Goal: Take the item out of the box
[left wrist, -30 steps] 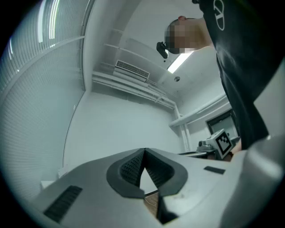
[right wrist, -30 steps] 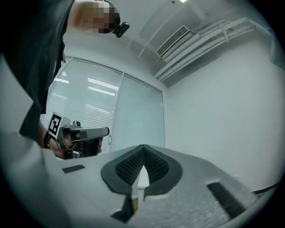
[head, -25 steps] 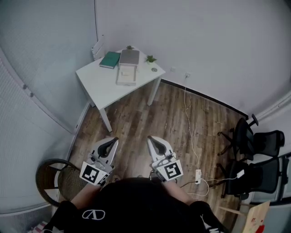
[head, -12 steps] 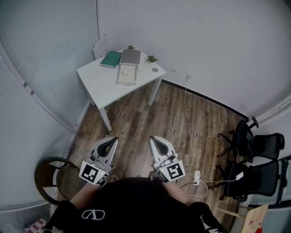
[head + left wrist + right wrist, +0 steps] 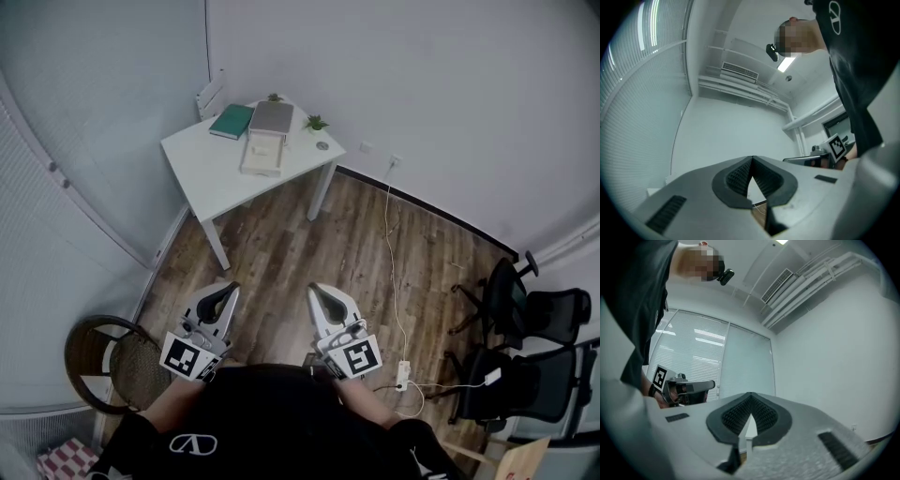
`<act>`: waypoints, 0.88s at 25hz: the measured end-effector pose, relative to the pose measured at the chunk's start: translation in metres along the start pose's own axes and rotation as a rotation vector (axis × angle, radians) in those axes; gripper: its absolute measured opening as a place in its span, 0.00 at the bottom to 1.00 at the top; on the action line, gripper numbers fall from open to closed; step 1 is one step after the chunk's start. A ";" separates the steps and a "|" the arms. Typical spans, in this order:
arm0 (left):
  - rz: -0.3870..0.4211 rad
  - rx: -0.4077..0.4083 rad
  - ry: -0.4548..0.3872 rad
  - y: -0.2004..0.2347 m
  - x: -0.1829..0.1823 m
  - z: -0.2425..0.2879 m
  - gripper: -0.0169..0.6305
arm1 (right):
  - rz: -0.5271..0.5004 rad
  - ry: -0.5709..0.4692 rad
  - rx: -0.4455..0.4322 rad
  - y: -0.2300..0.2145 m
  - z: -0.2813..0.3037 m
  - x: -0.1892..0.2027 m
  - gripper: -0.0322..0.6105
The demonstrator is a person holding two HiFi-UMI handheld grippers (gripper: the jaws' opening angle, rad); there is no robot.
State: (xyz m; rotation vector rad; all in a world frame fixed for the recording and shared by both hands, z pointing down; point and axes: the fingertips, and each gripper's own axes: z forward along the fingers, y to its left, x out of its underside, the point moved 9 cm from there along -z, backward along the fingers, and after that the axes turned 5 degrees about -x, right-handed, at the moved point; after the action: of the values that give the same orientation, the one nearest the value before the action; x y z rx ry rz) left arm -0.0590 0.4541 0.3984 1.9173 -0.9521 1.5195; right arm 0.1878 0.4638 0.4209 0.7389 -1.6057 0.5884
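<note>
Approaching seems the step: left gripper [image 5: 229, 291] and right gripper [image 5: 315, 291], both closed on nothing, hang well short of the table [image 5: 202, 169]. At twelve o'clock on it lies the box [image 5: 262, 153], item unseen. Next: walk up, open one gripper.

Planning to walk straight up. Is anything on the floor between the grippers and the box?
Nothing visible. Bare floor separates the left gripper and right gripper from the table bearing the box. The cable runs off to the right.
</note>
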 end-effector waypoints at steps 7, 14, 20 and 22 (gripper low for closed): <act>0.004 -0.020 0.018 -0.009 0.018 0.027 0.03 | 0.016 -0.018 -0.024 -0.041 0.002 0.013 0.05; 0.005 -0.021 -0.007 0.040 0.034 0.076 0.03 | -0.012 0.012 0.003 -0.085 0.051 0.032 0.05; 0.008 0.014 -0.040 0.129 0.052 0.146 0.03 | -0.036 -0.014 0.017 -0.128 0.142 0.040 0.05; 0.003 0.033 -0.052 0.161 0.051 0.172 0.03 | -0.053 -0.004 0.026 -0.143 0.177 0.037 0.05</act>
State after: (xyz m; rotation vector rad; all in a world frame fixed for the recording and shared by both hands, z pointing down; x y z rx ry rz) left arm -0.0731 0.2133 0.4008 1.9886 -0.9578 1.5024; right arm 0.1735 0.2334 0.4247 0.8004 -1.5803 0.5708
